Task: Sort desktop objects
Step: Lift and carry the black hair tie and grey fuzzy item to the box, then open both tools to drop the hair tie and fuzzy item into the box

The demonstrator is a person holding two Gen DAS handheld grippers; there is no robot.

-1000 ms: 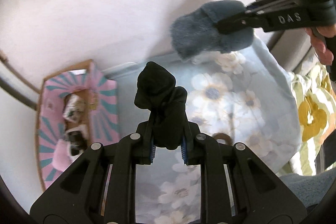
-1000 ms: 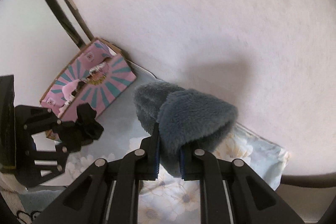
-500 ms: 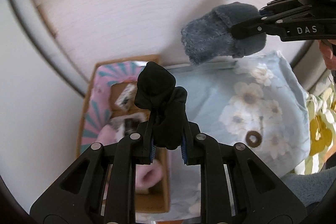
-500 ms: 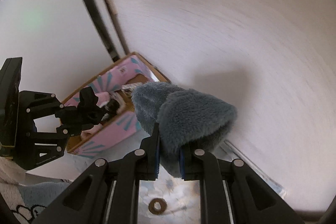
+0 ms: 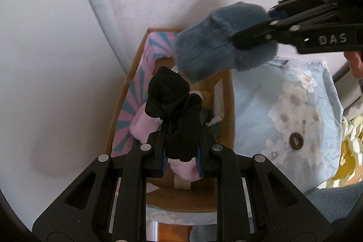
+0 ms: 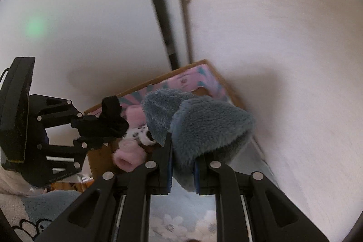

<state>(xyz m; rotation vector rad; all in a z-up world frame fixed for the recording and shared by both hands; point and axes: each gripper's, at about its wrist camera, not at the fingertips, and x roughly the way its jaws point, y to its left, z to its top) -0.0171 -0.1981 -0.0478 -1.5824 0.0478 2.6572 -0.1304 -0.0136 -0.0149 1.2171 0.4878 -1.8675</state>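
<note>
My left gripper (image 5: 181, 162) is shut on a black sock (image 5: 174, 110) and holds it above the pink and teal cardboard box (image 5: 136, 87). My right gripper (image 6: 182, 176) is shut on a fluffy blue-grey sock (image 6: 204, 126), which hangs over the far end of the same box (image 6: 199, 76). In the left wrist view the blue-grey sock (image 5: 217, 51) and the right gripper (image 5: 254, 37) come in from the right. In the right wrist view the left gripper (image 6: 102, 126) with the black sock (image 6: 111, 117) is at the left. A pink sock (image 5: 145, 126) lies in the box.
A light blue floral cloth (image 5: 283, 110) covers the surface right of the box, with a small brown ring (image 5: 296, 141) on it. White walls meet in a corner behind the box (image 6: 181, 15). A patterned black and white item (image 6: 140, 135) lies in the box.
Both grippers have moved left with their socks, from over the floral cloth to above the box. Both stay shut on their socks.
</note>
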